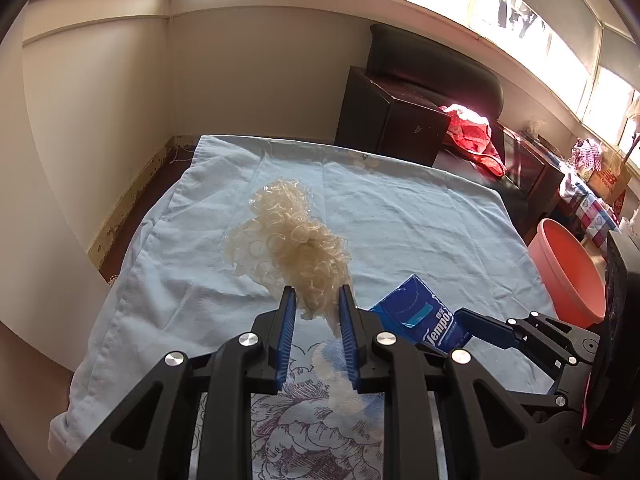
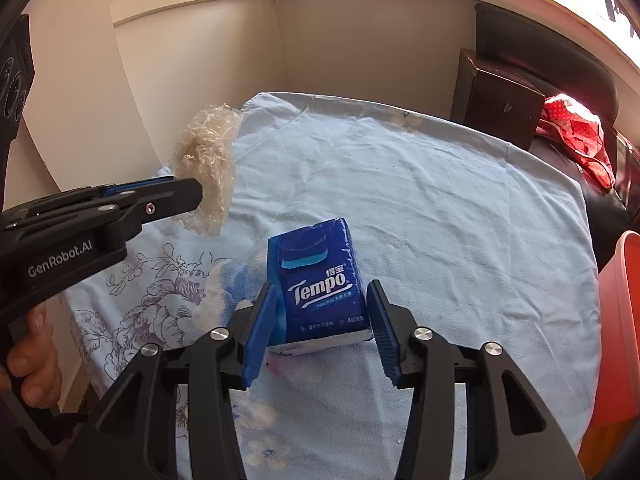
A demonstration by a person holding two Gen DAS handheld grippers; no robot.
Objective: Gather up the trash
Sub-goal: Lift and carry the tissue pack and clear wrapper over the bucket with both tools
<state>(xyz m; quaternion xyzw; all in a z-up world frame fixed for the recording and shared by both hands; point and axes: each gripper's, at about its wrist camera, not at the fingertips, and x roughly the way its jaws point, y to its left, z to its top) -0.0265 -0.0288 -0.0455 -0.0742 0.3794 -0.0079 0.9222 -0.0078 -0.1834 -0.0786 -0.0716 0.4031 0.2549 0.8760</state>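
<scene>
The table (image 2: 460, 208) is covered with a light blue cloth (image 1: 400, 224), wrinkled, with a purple and blue flower print at its near end. A blue Tempo tissue pack (image 2: 320, 280) lies on the cloth, near the print.

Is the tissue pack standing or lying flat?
Standing on end: the tissue pack rises off the sheet between the open right hand-held gripper fingers.
</scene>
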